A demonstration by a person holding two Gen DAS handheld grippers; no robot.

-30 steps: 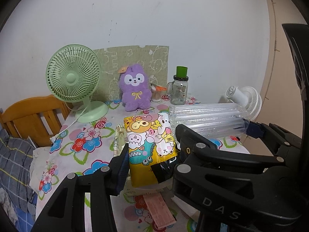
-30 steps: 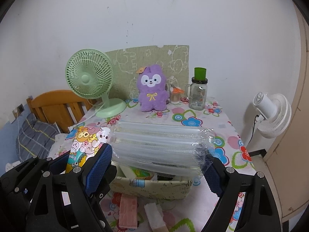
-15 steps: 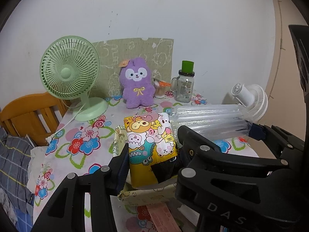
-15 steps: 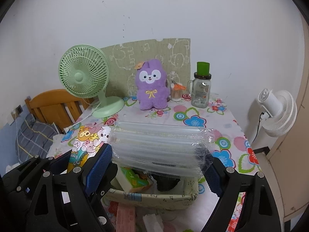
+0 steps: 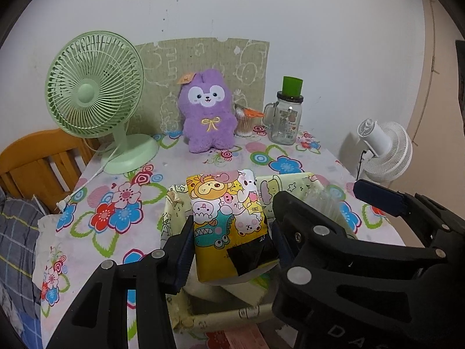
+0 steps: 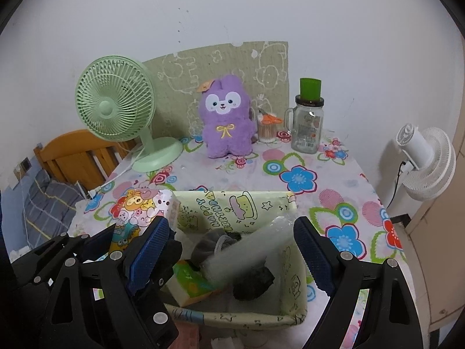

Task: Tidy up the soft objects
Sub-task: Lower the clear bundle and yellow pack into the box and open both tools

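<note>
The left gripper (image 5: pixel 232 241) is clamped on a yellow cartoon-printed tissue pack (image 5: pixel 226 221), held upright between its blue-padded fingers (image 5: pixel 186 250) just above the near-left corner of the fabric storage box (image 6: pixel 293 299). The right gripper (image 6: pixel 232 247) stands wide apart with nothing between its pads, poised over the same box. Below and between its fingers a clear inflated air cushion (image 6: pixel 247 250) lies tilted inside the box, blurred, so it may be resting on or falling onto the dark soft items (image 6: pixel 252 282) and a green-and-orange pack (image 6: pixel 191 282) there. Farther ahead on the floral tablecloth (image 6: pixel 343 209) stand a purple plush toy (image 6: pixel 226 116), a green desk fan (image 6: pixel 116 107) to its left, and a glass mug jar (image 6: pixel 308 122) to its right.
</note>
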